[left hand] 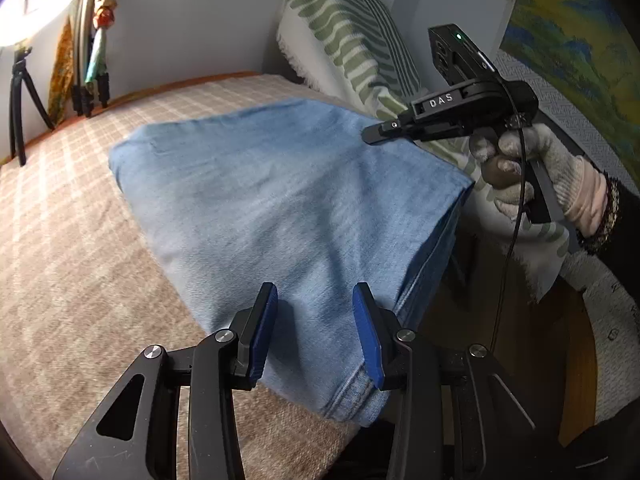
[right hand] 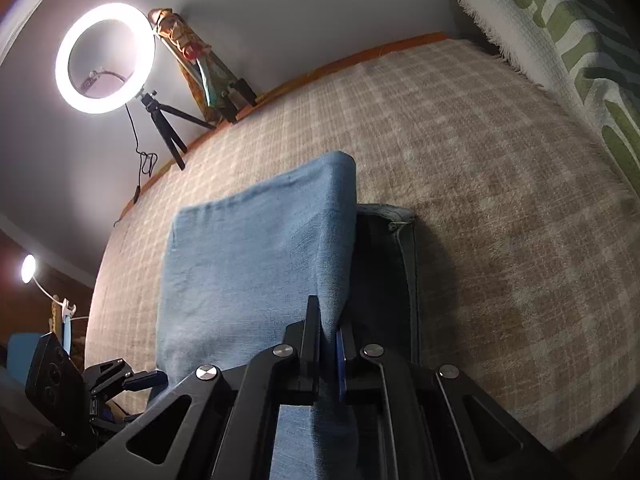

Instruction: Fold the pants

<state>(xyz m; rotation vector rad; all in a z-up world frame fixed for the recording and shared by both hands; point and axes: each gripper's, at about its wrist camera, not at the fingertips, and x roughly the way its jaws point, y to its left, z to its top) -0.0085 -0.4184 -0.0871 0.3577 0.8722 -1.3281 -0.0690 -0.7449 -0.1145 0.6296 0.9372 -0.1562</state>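
Light blue denim pants point(left hand: 288, 200) lie on the checked beige bed cover point(left hand: 80, 260), partly folded. My left gripper point(left hand: 316, 320) is open, its blue pads point(left hand: 262, 332) hovering over the pants' near hem end. My right gripper point(left hand: 370, 136) appears in the left wrist view at the pants' far right edge, held by a gloved hand point(left hand: 532, 168). In the right wrist view my right gripper point(right hand: 330, 320) is shut on a lifted fold of the pants point(right hand: 248, 264), raising it off the layer beneath point(right hand: 400, 248). The left gripper point(right hand: 132, 380) shows at the lower left there.
A green-striped white pillow point(left hand: 352, 40) lies at the bed's far right. A ring light point(right hand: 105, 58) on a small tripod point(right hand: 168, 120) and a bundle of cloth-wrapped items point(right hand: 200, 64) stand at the wall. A second lamp point(right hand: 28, 269) glows at left. The bed's edge drops off at right point(left hand: 480, 320).
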